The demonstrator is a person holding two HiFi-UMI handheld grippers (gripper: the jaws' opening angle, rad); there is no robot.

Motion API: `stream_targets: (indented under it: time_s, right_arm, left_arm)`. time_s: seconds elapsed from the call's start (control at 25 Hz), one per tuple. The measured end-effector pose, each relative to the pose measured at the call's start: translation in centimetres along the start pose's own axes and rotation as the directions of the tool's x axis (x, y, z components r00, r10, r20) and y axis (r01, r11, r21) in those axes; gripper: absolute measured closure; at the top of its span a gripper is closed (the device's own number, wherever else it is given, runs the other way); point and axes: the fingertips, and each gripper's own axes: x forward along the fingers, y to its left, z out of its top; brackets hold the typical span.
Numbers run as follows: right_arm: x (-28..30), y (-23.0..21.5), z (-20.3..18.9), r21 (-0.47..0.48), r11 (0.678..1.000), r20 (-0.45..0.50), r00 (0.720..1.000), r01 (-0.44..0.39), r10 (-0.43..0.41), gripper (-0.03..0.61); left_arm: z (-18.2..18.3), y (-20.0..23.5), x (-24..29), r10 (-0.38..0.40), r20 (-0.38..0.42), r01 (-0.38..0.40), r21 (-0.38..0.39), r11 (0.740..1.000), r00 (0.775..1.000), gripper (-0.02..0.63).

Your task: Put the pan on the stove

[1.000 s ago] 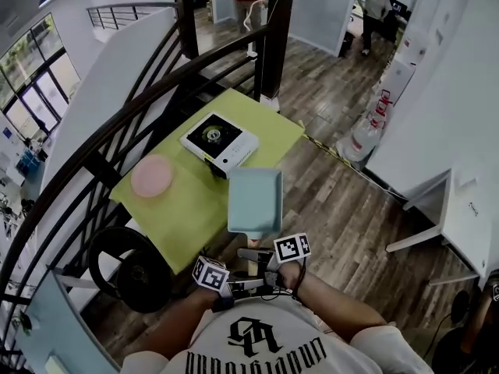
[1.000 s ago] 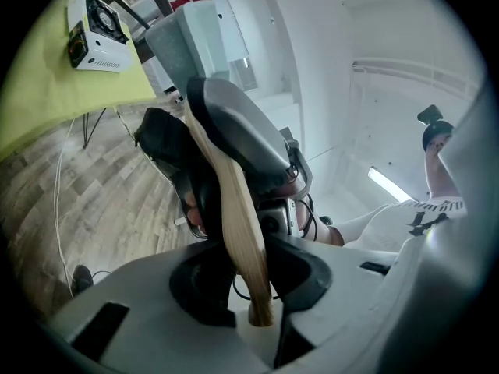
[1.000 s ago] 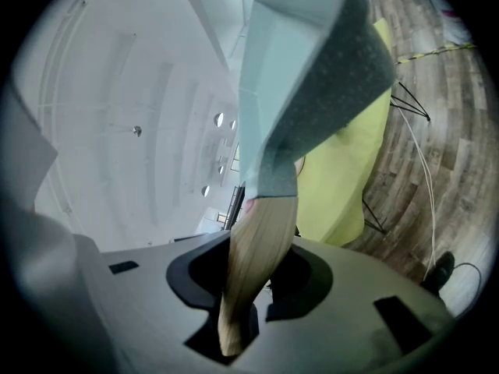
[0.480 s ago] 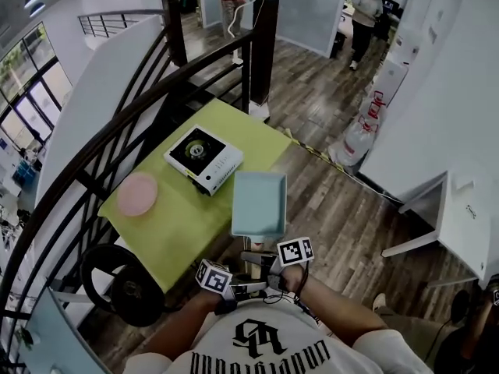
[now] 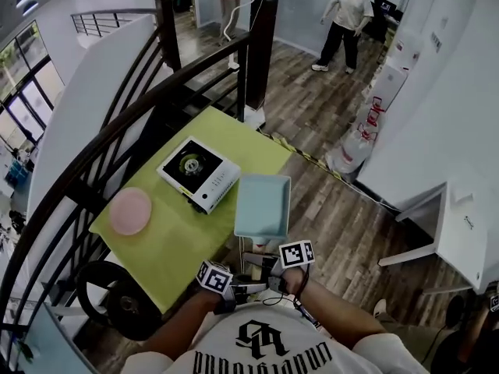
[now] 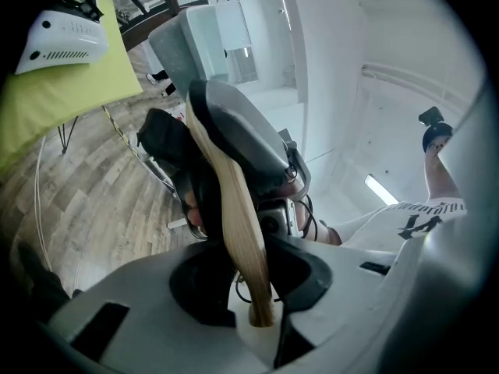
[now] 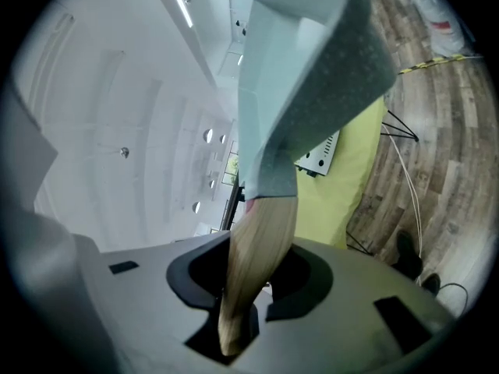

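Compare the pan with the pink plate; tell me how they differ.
The pan is square, pale blue, with raised walls; the pink plate is round and flat. The pan has a wooden handle; the plate has none. The pan hangs in the air, left gripper and right gripper shut on its handle; the plate lies on the green table. Both look empty.

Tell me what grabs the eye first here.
A pale blue square pan hangs in the air, both the left gripper and right gripper shut on its wooden handle. Just left of it in the head view, the white stove sits on a lime table, beside a pink plate.
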Motion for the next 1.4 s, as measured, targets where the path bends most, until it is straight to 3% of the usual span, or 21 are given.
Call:
stream_targets:
  time_s: [0.44,0.84,1.16,1.4]
  right_arm:
    - [9.0,-0.2,11.6,-0.008,1.0,-0.055,0.998,-0.013,0.013,0.465]
    - [14.8,0.7,17.4,-0.042,0.998,-0.135,0.99,-0.052,0.046,0.465]
    - [17.2,0.6,20.7,-0.062,0.992,-0.27,0.959,-0.107,0.086,0.465]
    - [17.7,-0.8,23.7,-0.069,0.988,-0.405,0.909,-0.14,0.101,0.465]
  left_arm:
    - [11.8,5.1,-8.0,0.024,0.055,-0.024,-0.002,1.0,0.998,0.511]
    - [18.2,7.3,-13.0,0.073,0.123,-0.074,0.003,0.997,0.99,0.511]
    - [23.0,8.7,-14.1,0.118,0.256,-0.116,-0.025,0.993,0.959,0.511]
    - [27.3,10.9,-13.3,0.17,0.366,-0.153,-0.074,0.985,0.915,0.511]
